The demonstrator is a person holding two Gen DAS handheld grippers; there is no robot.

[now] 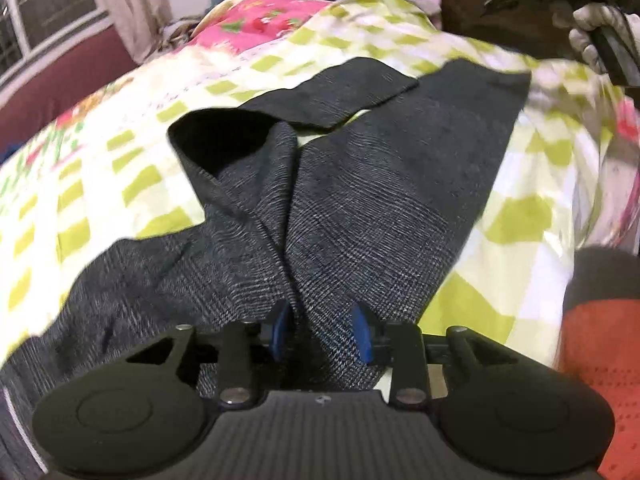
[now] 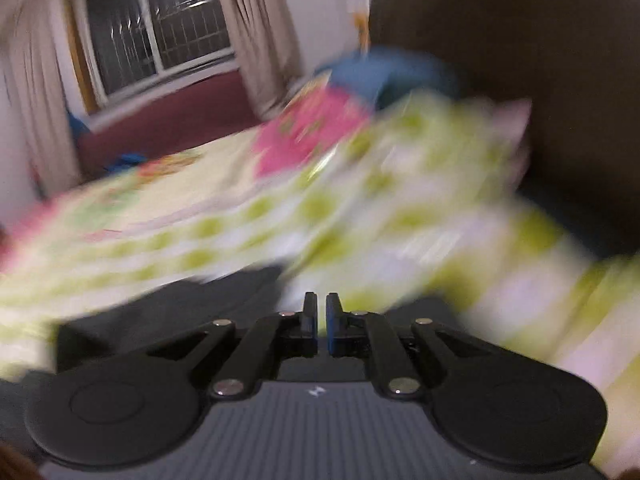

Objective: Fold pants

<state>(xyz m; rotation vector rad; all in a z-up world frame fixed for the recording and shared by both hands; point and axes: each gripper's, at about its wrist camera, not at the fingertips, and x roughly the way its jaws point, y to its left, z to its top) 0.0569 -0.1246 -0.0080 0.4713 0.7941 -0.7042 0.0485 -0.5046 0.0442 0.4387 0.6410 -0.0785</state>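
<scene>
Your left wrist view is fairly sharp at the centre: the weave of the dark grey checked pants [image 1: 360,200] reads clearly, while the green-and-white checked bedspread [image 1: 520,216] smears toward the right edge. Your right wrist view is heavily motion-blurred; only the black gripper body stays crisp. Light is warm and indoor, with a round ceiling lamp reflected in the dark night window [image 2: 160,28]. Fisheye bending curves both frames' edges, and the corners fall dark.
</scene>
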